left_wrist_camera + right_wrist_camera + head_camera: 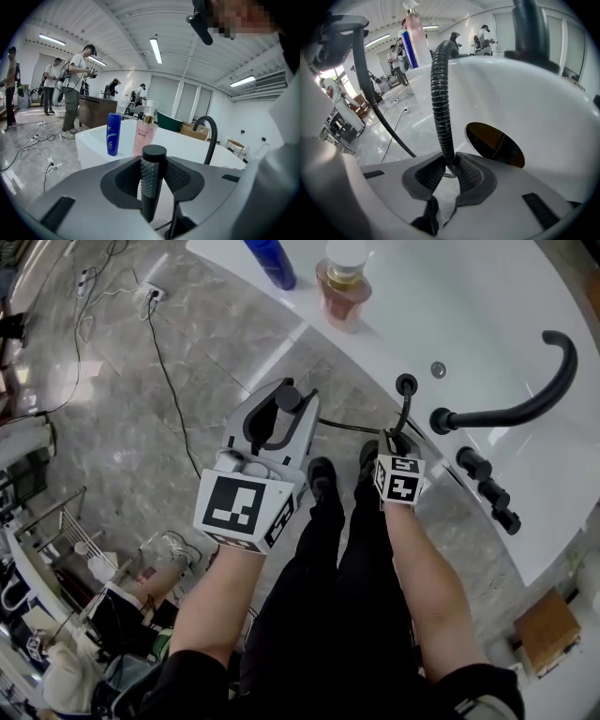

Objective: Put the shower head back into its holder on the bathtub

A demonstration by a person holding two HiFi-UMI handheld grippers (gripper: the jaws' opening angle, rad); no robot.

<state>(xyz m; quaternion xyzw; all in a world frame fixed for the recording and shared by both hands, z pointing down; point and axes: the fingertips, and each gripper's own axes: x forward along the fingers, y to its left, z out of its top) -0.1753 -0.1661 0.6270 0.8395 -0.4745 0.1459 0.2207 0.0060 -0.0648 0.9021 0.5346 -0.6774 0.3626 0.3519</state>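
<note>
The left hand-held gripper (pixel 153 180) was pinching a black, cylindrical shower head (pixel 288 397) with a studded face, its dark ribbed pads pressed against both sides of the upright head. That shower head was held off the white bathtub (pixel 487 315), over the grey marble floor (pixel 141 409) just beside the tub's outer rim. The right hand-held gripper (pixel 449 171) was clamped on a black ribbed hose (pixel 439 93), the pads squeezing it low down while the hose rose and arched over toward the tub. On the bathtub's rim, the round black holder (pixel 406 383) sat just ahead of the right hand-held gripper, with nothing seated in it but the hose running toward it. A black curved faucet (pixel 534 399) stood farther along the same rim. A blue plastic bottle (pixel 272 261) and a pink pump bottle (pixel 342 287) stood on the rim's far stretch.
</note>
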